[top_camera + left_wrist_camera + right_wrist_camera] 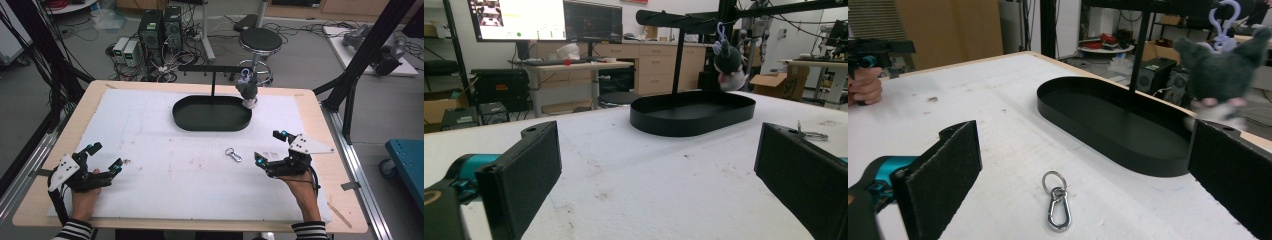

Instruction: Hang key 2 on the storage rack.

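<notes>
A small metal carabiner with a key ring (232, 154) lies on the white mat, just left of my right gripper (270, 147), which is open. In the right gripper view the carabiner (1058, 207) rests on the mat between and just ahead of the wide-apart jaws (1085, 150). Behind it stands a black oval tray (180, 117) with a T-shaped hanging bar (212, 67). A grey plush keychain (247, 90) hangs from the bar's right end by a purple clip. My left gripper (106, 155) sits open and empty at the near left, facing the tray (684, 127) and the plush (729, 62).
The white mat (150, 130) covers most of the wooden table. A black stool (260, 40) and computer boxes (160, 27) stand on the floor beyond the far edge. Black frame posts (365, 55) rise at both back corners.
</notes>
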The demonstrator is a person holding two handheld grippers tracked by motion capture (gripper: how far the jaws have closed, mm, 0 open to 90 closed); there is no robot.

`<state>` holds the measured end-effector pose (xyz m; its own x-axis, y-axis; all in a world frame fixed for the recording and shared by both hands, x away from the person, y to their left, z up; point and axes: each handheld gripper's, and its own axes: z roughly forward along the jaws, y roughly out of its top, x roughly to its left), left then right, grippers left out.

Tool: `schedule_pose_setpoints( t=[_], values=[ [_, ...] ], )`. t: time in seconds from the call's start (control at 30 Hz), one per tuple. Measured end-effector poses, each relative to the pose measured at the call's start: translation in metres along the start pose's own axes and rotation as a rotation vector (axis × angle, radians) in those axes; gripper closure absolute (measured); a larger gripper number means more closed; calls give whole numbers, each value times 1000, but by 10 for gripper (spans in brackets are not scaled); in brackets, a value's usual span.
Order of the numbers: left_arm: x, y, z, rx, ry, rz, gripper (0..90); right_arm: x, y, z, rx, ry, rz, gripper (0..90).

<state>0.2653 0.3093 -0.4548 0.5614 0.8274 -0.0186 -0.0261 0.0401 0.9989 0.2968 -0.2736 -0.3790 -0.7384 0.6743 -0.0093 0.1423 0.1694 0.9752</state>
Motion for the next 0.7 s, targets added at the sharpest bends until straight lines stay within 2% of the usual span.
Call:
schedule_pose_setpoints(
  t=[0.37, 0.5, 0.7],
  values=[
    [0, 0, 0, 1, 0, -7, 53, -4, 8, 2, 14, 35, 3, 6],
    [2, 0, 1, 3, 4, -15, 53, -6, 12, 3, 44, 49, -21, 6],
    [1, 0, 0, 5, 3, -15, 53, -8, 16, 7, 98, 66, -29, 6]
  ],
)
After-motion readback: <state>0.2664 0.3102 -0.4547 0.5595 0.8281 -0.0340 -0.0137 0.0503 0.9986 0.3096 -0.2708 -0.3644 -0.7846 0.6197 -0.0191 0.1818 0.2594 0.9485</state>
